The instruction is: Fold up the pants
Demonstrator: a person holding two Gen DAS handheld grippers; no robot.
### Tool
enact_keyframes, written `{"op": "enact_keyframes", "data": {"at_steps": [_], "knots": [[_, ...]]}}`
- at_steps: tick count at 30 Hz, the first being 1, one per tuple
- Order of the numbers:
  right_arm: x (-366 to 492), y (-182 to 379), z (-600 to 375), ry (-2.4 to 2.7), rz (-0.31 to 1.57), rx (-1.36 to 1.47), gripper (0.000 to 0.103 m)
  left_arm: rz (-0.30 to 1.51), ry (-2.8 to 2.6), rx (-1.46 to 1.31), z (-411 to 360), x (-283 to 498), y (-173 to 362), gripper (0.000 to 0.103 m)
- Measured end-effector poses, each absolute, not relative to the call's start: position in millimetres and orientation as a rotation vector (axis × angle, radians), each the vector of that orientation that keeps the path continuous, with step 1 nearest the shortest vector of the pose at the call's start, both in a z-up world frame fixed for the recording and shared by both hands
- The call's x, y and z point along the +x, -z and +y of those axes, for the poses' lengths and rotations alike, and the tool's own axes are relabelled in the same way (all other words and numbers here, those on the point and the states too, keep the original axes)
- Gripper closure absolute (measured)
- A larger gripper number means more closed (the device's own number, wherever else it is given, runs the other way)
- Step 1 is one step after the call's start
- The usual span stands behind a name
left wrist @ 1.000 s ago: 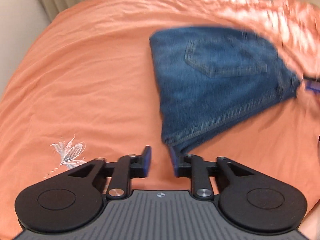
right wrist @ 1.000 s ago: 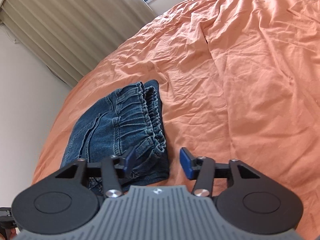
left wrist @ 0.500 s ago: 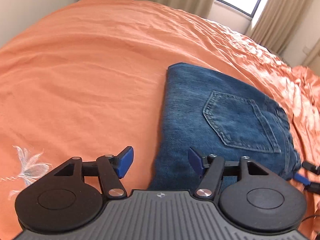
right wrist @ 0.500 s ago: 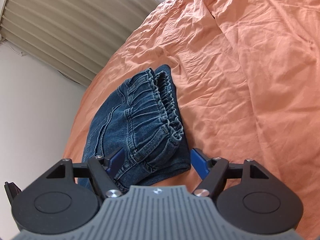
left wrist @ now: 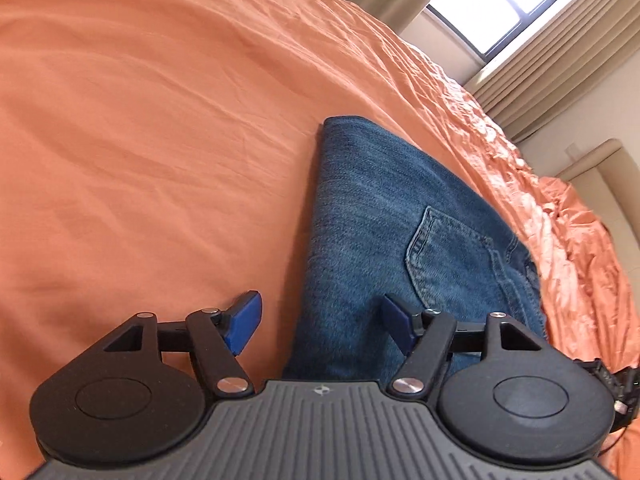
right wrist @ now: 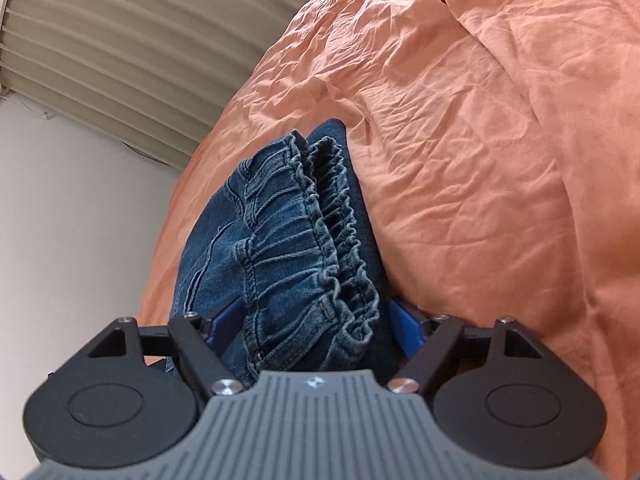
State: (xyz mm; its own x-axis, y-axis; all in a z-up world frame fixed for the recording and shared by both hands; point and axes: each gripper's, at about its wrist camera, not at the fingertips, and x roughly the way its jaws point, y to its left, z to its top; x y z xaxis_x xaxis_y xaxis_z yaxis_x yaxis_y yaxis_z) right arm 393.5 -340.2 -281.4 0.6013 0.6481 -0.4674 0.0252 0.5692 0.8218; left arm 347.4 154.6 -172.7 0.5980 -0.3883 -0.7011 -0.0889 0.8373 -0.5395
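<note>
Orange bedsheet (left wrist: 160,120) holds folded jeans (left wrist: 380,220); both tongs (left wrist: 320,322) (right wrist: 316,320) released, straddling them.

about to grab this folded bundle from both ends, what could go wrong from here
The right gripper is open around the bunched elastic waistband; closing may pinch only the top layers, so the fold peels apart.

The left gripper straddles the folded edge of the jeans, one finger over the orange sheet; it may catch bedding too.

Uneven lifting could let the stack slide open.
</note>
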Motion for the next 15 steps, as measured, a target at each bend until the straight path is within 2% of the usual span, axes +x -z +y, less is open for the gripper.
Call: {"op": "enact_keyframes", "data": {"at_steps": [5,8,10,12,14,15], "knots": [[413.3,293.1,-352.7,-0.463,0.873,0.997,0.037,0.935,0.259,-0.658,162.8,367.1,188.8,0.025],[427.5,300.7,-356.8,-0.495,0.882,1.047,0.041,0.941,0.287,-0.695,165.6,377.2,194.4,0.035],[437.0,303.0,-356.7,-0.526,0.886,1.056,0.042,0.945,0.304,-0.731,167.5,382.0,198.5,0.053],[446.6,306.2,-357.3,-0.543,0.895,1.076,0.047,0.958,0.319,-0.781,169.4,385.2,204.1,0.065],[450.2,307.9,-356.4,-0.561,0.901,1.088,0.059,0.954,0.319,-0.791,169.1,384.6,204.7,0.071],[449.9,306.9,-355.9,-0.566,0.895,1.086,0.066,0.947,0.315,-0.787,167.9,383.3,203.1,0.079]]}}
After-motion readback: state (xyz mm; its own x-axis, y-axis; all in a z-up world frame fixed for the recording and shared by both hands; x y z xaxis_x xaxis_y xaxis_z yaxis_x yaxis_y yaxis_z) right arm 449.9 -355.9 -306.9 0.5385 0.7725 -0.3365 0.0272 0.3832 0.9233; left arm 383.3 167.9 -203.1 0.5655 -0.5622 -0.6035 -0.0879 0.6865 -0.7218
